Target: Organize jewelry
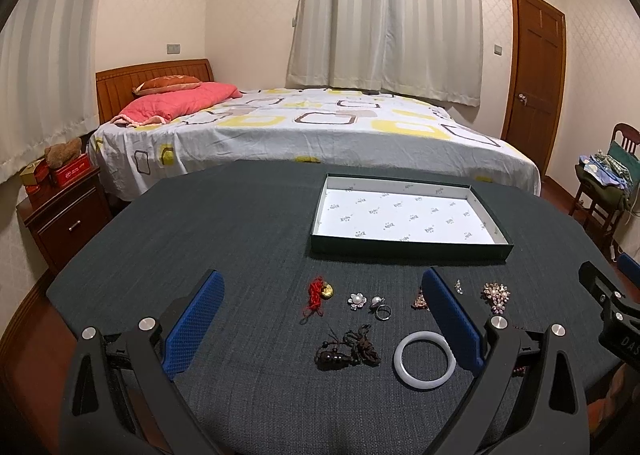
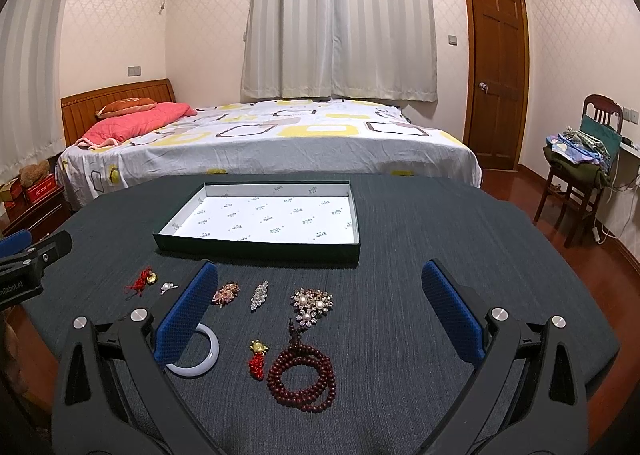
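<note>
Jewelry lies scattered on a dark cloth table (image 1: pixel 240 223) in front of a shallow dark box (image 1: pixel 404 251) with a white lining (image 2: pixel 280 221). My left gripper (image 1: pixel 322 289) hangs open above a red-cord gold charm (image 1: pixel 320 293), a pearl flower pin (image 1: pixel 357 300), a ring (image 1: pixel 383 311), a dark knotted cord pendant (image 1: pixel 348 347) and a white bangle (image 1: pixel 425 360). My right gripper (image 2: pixel 320 279) is open over a pearl brooch (image 2: pixel 311 303), a crystal clip (image 2: pixel 259 295), a red bead bracelet (image 2: pixel 302 377) and a small red tassel charm (image 2: pixel 258 359). Neither gripper holds anything.
Beyond the table stands a bed (image 1: pixel 304 127) with a patterned sheet. A wooden nightstand (image 1: pixel 68 215) is at the left, and a chair (image 2: pixel 580 175) piled with clothes at the right near a wooden door (image 2: pixel 498 71).
</note>
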Available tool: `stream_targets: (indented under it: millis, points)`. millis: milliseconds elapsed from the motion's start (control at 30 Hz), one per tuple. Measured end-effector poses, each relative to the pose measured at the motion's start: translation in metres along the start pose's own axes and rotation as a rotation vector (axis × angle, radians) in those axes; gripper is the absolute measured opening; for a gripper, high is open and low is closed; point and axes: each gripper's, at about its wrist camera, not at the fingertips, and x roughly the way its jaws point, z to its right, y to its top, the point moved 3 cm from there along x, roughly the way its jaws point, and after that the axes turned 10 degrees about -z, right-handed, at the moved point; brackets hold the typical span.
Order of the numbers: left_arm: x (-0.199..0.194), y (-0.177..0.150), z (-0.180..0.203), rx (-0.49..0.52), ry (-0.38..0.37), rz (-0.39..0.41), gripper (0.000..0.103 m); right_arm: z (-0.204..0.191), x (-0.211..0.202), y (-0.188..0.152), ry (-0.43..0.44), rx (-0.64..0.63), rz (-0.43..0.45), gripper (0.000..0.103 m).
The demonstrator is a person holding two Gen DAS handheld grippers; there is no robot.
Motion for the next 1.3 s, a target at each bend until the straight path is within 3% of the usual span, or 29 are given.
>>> stream_targets:
  millis: [867,1067,1133,1200,1300]
  points:
    - [0.008,0.002,-0.007,-0.019,0.009,0.022,0.096,-0.008,0.009,0.000,0.022,-0.021,-0.001,0.100]
    - [0.046,-0.013,-0.019,-0.035,0.007,-0.084,0.096,-0.014,0.038,-0.017,0.079,-0.053,-0.076,0.099]
    - [0.056,-0.019,-0.021,-0.036,0.001,-0.120,0.096,-0.017,0.047,-0.025,0.098,-0.061,-0.109,0.096]
    - [0.063,-0.024,-0.022,-0.032,-0.004,-0.145,0.096,-0.016,0.058,-0.032,0.109,-0.058,-0.153,0.079]
    - [0.076,-0.029,-0.023,-0.028,-0.008,-0.189,0.096,-0.008,0.072,-0.038,0.103,-0.032,-0.197,0.075]
